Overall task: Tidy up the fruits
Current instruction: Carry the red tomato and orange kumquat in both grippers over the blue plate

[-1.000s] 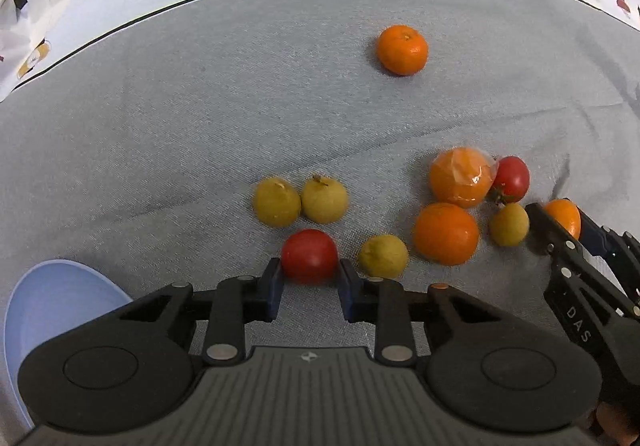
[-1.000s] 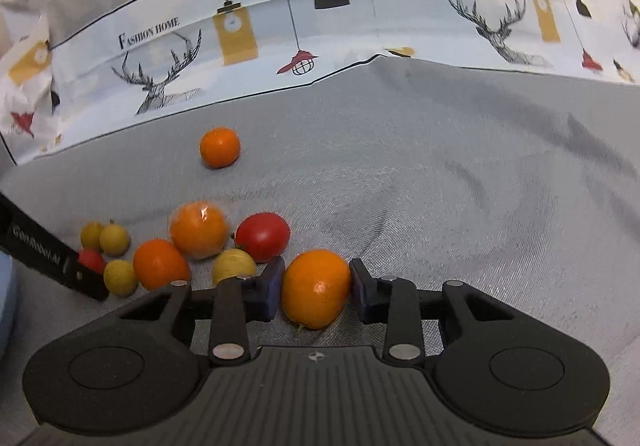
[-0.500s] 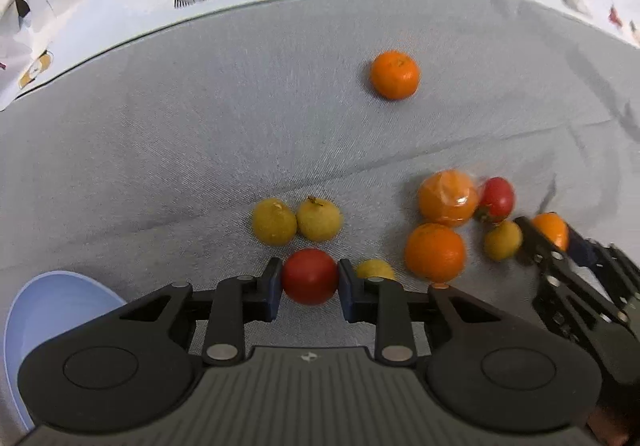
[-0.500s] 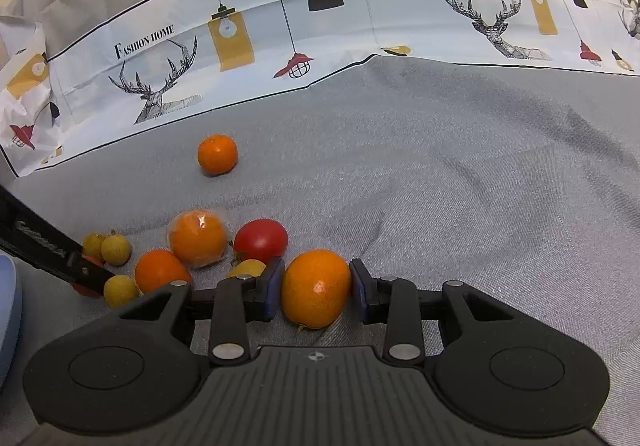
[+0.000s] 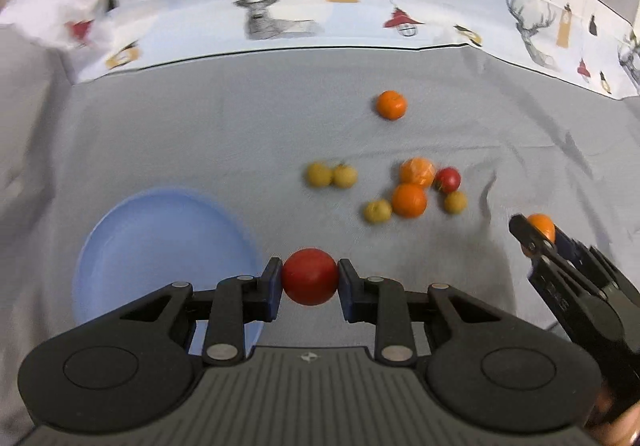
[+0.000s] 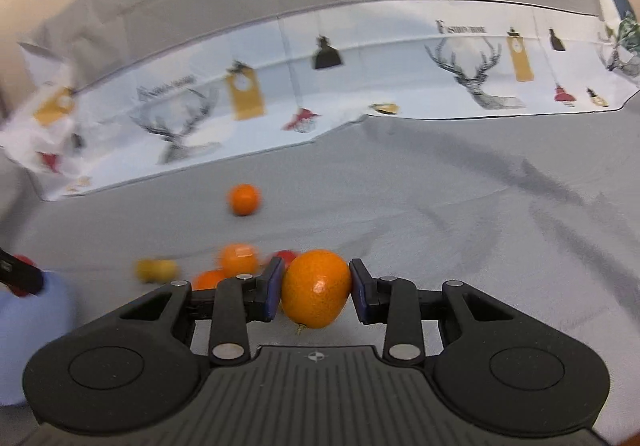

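Note:
My left gripper (image 5: 310,278) is shut on a red tomato (image 5: 310,276), held above the grey cloth just right of a light blue plate (image 5: 160,246). My right gripper (image 6: 316,288) is shut on an orange (image 6: 316,288), lifted off the cloth; it also shows at the right edge of the left wrist view as the right gripper (image 5: 536,234). On the cloth lie a lone orange (image 5: 391,104), two yellow fruits (image 5: 331,175), and a cluster with two oranges (image 5: 409,200), a red tomato (image 5: 448,179) and two yellow fruits (image 5: 377,211).
A white patterned cloth with deer and lamps (image 5: 280,6) rises behind the grey cloth (image 5: 200,126). In the right wrist view the blue plate (image 6: 36,318) sits at the far left, and bare grey cloth (image 6: 500,226) stretches to the right.
Both grippers rose off the cloth with their fruits. The left one moved left toward the blue plate, so the fruit cluster now lies farther away and more of the plate shows.

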